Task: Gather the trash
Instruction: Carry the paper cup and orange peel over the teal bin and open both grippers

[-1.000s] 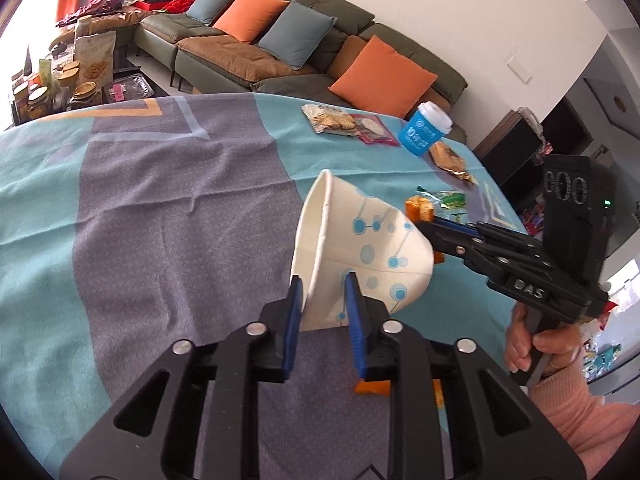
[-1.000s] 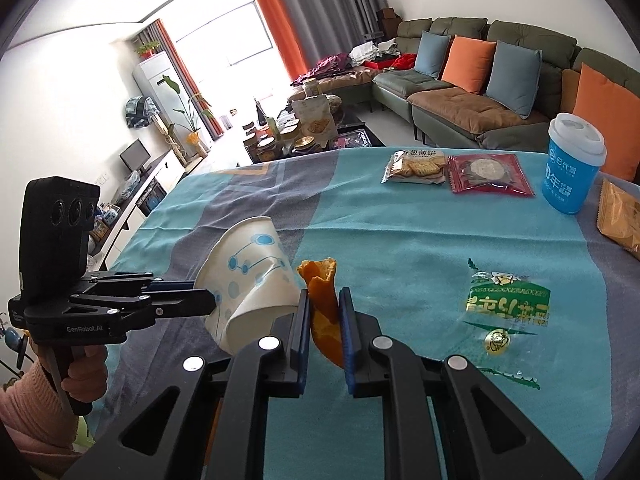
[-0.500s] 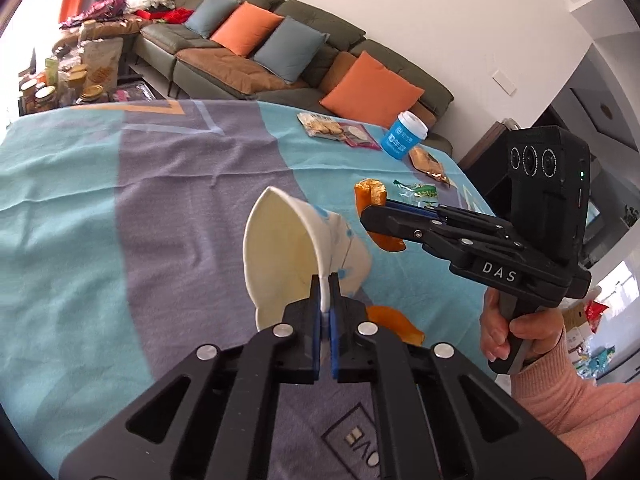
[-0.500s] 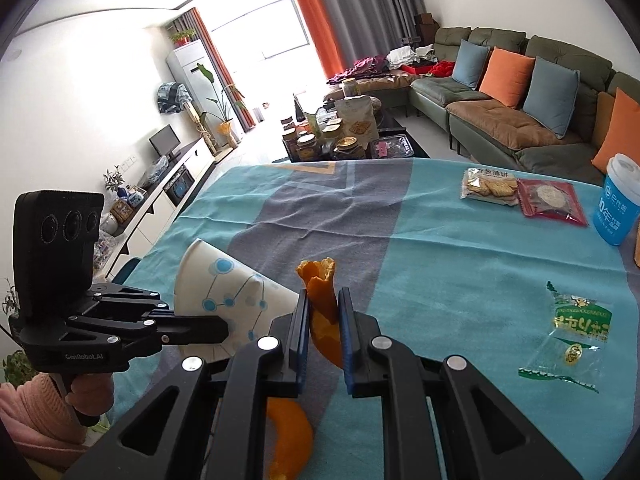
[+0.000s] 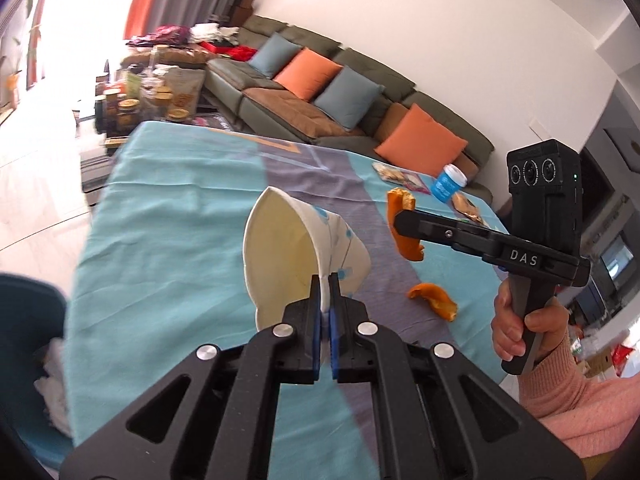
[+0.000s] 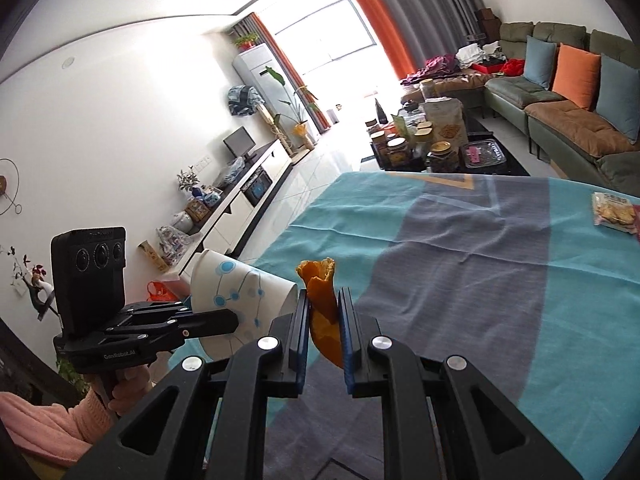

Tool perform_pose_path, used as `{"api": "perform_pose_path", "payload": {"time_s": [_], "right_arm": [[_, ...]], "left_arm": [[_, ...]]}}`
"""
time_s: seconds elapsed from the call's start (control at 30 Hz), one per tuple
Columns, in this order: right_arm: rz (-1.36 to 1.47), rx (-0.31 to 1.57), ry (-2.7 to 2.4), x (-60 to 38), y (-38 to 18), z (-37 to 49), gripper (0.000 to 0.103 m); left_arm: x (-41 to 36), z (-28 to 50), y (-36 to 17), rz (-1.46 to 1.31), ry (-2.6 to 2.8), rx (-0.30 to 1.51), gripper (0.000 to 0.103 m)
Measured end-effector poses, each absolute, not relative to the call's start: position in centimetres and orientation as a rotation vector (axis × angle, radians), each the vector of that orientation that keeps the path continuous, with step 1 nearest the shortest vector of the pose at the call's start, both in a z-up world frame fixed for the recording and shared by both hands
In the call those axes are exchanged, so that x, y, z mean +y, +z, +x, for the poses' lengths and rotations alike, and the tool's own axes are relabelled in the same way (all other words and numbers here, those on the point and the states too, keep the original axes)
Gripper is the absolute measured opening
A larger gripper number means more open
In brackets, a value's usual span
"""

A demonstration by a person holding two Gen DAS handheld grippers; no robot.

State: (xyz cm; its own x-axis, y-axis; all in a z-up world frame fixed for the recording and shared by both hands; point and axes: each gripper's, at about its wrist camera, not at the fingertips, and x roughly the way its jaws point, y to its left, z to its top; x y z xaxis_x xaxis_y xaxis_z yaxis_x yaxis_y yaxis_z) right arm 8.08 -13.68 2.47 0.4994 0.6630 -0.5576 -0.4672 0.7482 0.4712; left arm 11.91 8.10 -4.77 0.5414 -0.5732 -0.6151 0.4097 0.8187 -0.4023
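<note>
Holding a crushed paper cup (image 5: 304, 256), the left gripper (image 5: 325, 300) clamps its wall.

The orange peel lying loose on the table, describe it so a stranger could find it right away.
Start at the table under the teal and grey cloth, then the grey band down its middle. The curled orange peel lying loose sits on that band's near stretch, right of the crushed white paper cup with blue dots. Unlike the other peel strip, nothing grips it.
</note>
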Motion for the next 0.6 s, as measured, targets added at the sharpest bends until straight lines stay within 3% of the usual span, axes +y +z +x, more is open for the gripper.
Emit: {"api": "perform_pose_path", "payload": {"time_s": [0.6], "right_arm": [[0.17, 0.854, 1.04, 5.0, 2.6, 9.1, 0.013]], "left_arm": [[28.6, 5.9, -4.5, -0.336, -0.129, 0.755, 0.003]]}}
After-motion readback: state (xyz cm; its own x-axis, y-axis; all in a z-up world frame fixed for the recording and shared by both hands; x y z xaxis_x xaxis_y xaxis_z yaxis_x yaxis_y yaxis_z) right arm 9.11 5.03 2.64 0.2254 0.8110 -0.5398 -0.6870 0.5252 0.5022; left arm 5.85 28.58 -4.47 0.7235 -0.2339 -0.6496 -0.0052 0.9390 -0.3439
